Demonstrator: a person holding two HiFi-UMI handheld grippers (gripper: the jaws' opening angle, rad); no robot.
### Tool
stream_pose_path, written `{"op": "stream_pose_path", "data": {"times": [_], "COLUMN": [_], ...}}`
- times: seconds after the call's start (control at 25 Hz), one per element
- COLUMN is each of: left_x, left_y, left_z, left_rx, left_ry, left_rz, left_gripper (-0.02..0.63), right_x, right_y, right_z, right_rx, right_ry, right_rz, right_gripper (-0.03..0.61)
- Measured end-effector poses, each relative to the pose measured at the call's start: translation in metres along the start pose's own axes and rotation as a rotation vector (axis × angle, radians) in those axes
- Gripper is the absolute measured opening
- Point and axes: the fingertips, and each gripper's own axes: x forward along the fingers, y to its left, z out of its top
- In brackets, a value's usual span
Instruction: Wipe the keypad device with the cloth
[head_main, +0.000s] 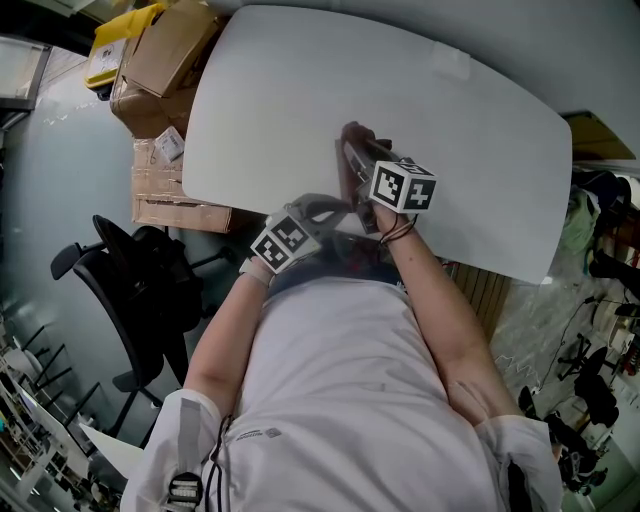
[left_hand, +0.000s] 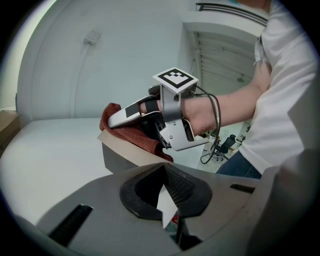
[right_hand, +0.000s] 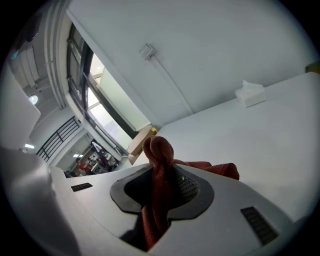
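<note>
Two tools, both loaded. Left tool (left_hand: 167, 194) clamped on near end of beige-topped grey keypad device (left_hand: 127, 152), by near edge of the white table (left_hand: 45, 150). Right tool (right_hand: 160, 187) pinching rust-red woven cloth (right_hand: 159, 150), pressed on device's top. Device's long axis runs away from left tool.

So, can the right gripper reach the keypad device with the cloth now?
Probably yes. The right gripper, shut on the red cloth, sits above the keypad device, and the cloth drapes over its top. Nothing stands between them; the left gripper seems to hold the device's near end.
</note>
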Motion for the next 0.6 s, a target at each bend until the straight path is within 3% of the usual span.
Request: {"op": "stream_pose_path", "data": {"times": [0.2, 0.6], "left_x": [0.001, 0.001], "left_y": [-0.001, -0.002], "left_z": [-0.001, 0.003], "left_rx": [0.003, -0.001], "left_ry": [0.005, 0.004], "left_rz": [-0.005, -0.01], "left_gripper": [0.011, 0.011], "right_x": [0.0, 0.0], "right_y": [-0.012, -0.015], "right_z": [0.0, 0.001], "right_rx": [0.056, 0.058], "right_ry": [-0.02, -0.021], "right_rz": [-0.017, -0.015], "right_gripper": [0.09, 0.091]}}
